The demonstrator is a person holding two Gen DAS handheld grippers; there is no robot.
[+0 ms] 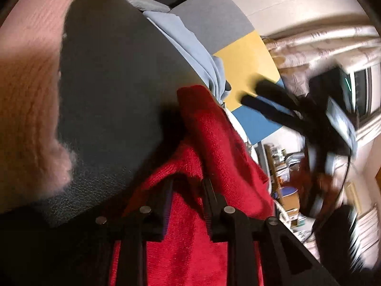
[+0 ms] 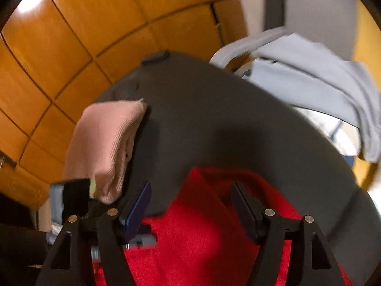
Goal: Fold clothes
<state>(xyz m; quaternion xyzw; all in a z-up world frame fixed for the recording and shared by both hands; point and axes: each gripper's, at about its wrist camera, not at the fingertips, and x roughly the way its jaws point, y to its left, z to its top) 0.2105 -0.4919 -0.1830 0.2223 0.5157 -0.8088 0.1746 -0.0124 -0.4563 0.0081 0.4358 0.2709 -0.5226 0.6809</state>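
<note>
- Three garments show in all: one red, one pink, one pale blue.
- The red garment lies on the dark grey surface, bunched between and ahead of the left gripper; its jaws stand narrow with the red cloth between them, and whether the pads press on it I cannot tell.
- The right gripper hangs over the same red garment; its jaws stand wide apart, the cloth below and between them, the pads clear of it.
- One pink knitted garment, folded, lies on the surface just left of the right jaws; in the left wrist view it fills the far left, the pink garment well to the left of those jaws.
- One pale blue garment is draped at the far edge of the surface, ahead and to the right of the right jaws; the same blue cloth sits beyond the left jaws.
- The right gripper shows blurred to the right of the left jaws.
</note>
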